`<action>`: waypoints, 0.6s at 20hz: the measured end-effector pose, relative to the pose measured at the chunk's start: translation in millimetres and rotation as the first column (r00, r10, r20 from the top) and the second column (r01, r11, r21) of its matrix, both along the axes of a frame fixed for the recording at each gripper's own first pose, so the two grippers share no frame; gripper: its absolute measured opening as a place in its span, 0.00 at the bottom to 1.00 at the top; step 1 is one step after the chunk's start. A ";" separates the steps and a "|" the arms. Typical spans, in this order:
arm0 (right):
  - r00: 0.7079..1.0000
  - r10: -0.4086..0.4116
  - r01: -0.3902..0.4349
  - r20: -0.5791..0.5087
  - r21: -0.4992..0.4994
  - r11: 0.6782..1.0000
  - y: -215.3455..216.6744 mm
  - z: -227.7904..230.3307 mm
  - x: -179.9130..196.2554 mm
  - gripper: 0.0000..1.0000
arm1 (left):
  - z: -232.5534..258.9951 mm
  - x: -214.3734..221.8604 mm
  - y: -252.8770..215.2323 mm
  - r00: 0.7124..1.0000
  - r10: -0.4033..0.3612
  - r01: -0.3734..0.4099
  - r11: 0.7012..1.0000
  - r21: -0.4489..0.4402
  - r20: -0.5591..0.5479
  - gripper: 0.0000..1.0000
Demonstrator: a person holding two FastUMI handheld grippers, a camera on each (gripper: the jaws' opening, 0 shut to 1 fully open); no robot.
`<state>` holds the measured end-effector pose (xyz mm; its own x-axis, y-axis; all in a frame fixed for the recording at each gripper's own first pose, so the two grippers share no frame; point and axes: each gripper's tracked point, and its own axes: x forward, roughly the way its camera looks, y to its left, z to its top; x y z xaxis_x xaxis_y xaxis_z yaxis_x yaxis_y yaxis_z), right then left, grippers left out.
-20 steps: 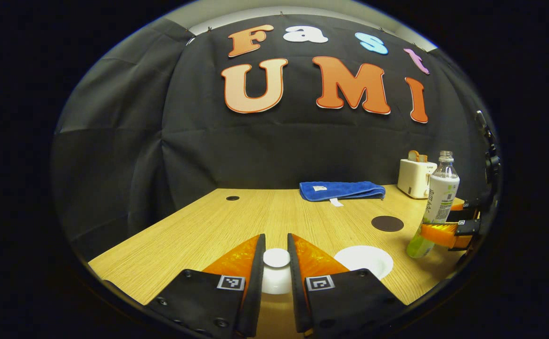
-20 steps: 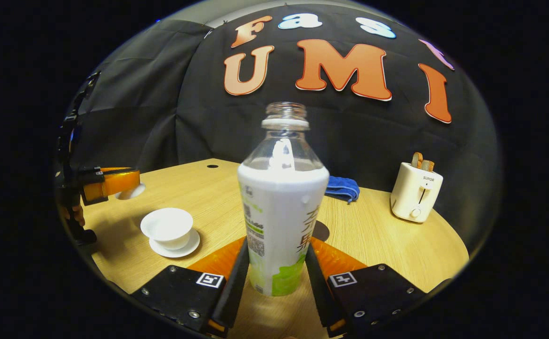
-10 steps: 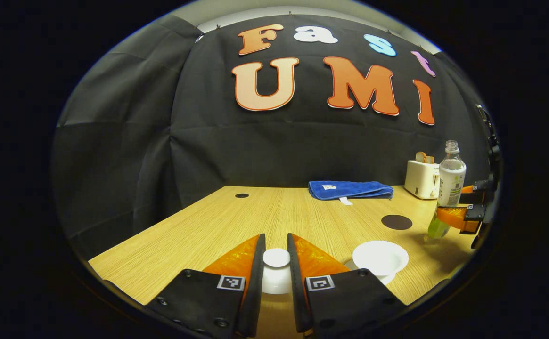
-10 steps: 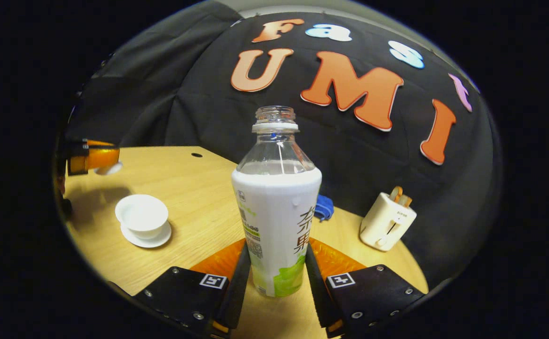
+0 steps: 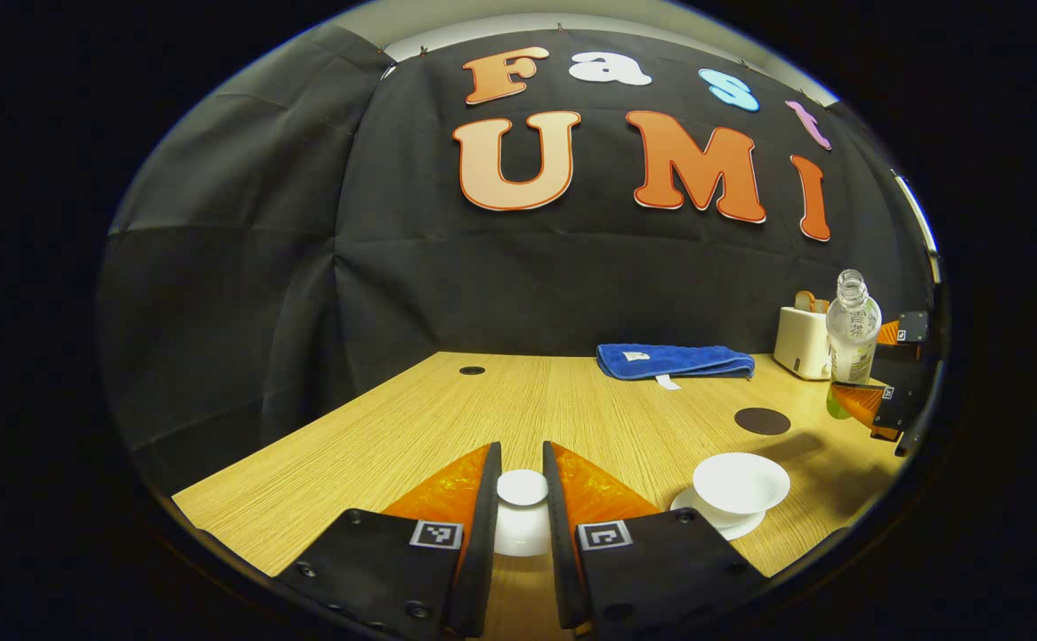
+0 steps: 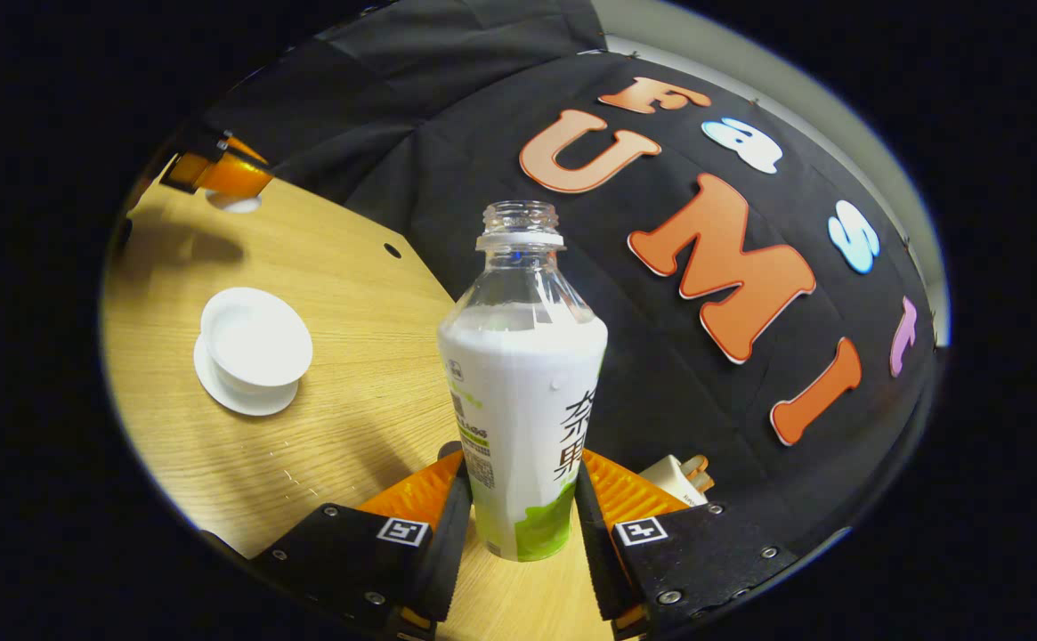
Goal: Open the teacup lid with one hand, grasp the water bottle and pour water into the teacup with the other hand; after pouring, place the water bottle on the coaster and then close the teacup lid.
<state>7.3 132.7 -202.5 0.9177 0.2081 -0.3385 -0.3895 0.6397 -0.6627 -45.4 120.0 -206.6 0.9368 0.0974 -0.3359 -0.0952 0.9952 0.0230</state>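
Holding the lid pinched in your left gripper, your right gripper clamps the bottle; its neck tilts toward the open teacup, down-left on the table.

Black cloth wall stands ahead of the tool behind a light wood table, pale ceiling showing above.

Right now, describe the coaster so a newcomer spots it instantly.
On the wooden table, look between the blue towel at the back and the white teacup near the front. The coaster is the flat dark-brown disc lying bare there, the one dark round thing among pale objects.
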 end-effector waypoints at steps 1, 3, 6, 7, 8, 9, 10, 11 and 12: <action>1.000 0.017 -0.017 0.011 -0.037 0.999 1.8 3.6 -2.2 0.62 | 1.7 -0.3 0.2 1.000 -0.002 0.002 1.000 -0.001 0.001 0.33; 0.998 0.048 -0.045 0.030 -0.107 0.993 9.1 6.9 -1.3 0.62 | -0.6 -0.2 3.5 1.000 -0.001 0.001 1.000 -0.001 -0.001 0.33; 0.993 0.108 -0.098 0.045 -0.189 0.977 19.7 7.6 2.5 0.61 | 0.3 -1.8 6.0 1.000 0.001 -0.001 1.000 0.004 -0.001 0.31; 0.991 0.125 -0.111 0.053 -0.216 0.970 23.9 2.9 11.4 0.61 | 0.9 -1.4 8.5 1.000 0.003 -0.003 1.000 0.004 0.004 0.33; 0.989 0.137 -0.118 0.062 -0.243 0.963 25.5 2.0 13.8 0.62 | 2.1 -2.0 8.8 1.000 0.003 -0.003 1.000 0.000 0.005 0.33; 0.987 0.148 -0.125 0.069 -0.265 0.956 25.4 3.3 12.8 0.62 | 2.0 -2.6 9.2 1.000 0.004 -0.004 1.000 -0.009 0.007 0.33; 0.985 0.157 -0.130 0.074 -0.284 0.950 26.8 3.2 13.0 0.62 | 2.5 -2.7 9.1 1.000 0.004 -0.004 1.000 -0.013 0.007 0.31; 0.984 0.163 -0.133 0.077 -0.300 0.945 25.9 2.0 13.5 0.62 | 1.8 -3.0 12.4 1.000 0.008 -0.008 1.000 -0.011 0.008 0.33; 0.982 0.171 -0.137 0.081 -0.315 0.939 24.6 -0.4 13.0 0.61 | 1.9 -3.0 13.2 1.000 0.009 -0.009 1.000 -0.008 0.009 0.33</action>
